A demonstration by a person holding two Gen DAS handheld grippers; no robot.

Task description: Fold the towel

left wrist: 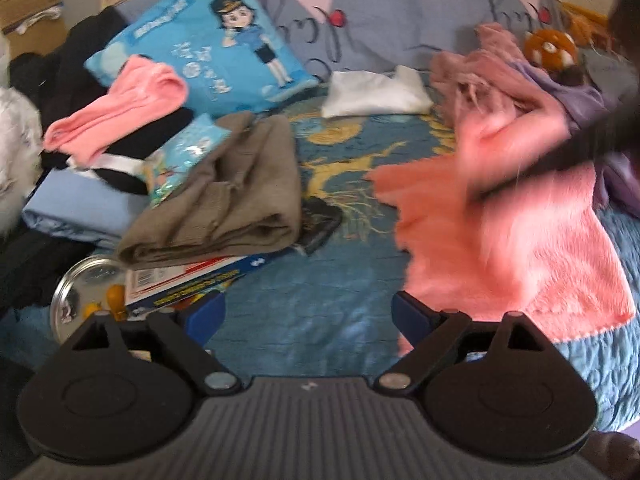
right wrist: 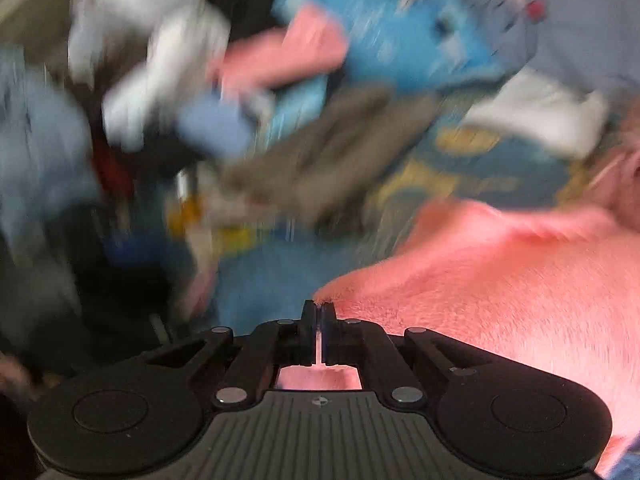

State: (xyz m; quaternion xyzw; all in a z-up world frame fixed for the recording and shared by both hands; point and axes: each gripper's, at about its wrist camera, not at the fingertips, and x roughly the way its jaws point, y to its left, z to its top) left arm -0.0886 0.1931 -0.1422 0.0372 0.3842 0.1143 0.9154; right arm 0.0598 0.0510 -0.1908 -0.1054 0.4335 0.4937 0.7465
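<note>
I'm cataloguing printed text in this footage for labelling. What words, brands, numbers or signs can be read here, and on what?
None can be read with confidence.
Blue cartoon cushion: a white banner and pale characters, too blurred.
Box under the brown cloth: a yellow line on its edge and a label, too small.
Grey-blue pillow: dark looping script, not legible.
Small blue packet: print unreadable.
Right wrist view: motion blur, nothing legible.

towel [left wrist: 532, 240] | pink, fluffy | partly spread, rumpled | on blue quilt | corner lifted, pinched

Open left tongs [left wrist: 308, 312], pink towel [left wrist: 520, 248], bedspread [left wrist: 320, 280]
</note>
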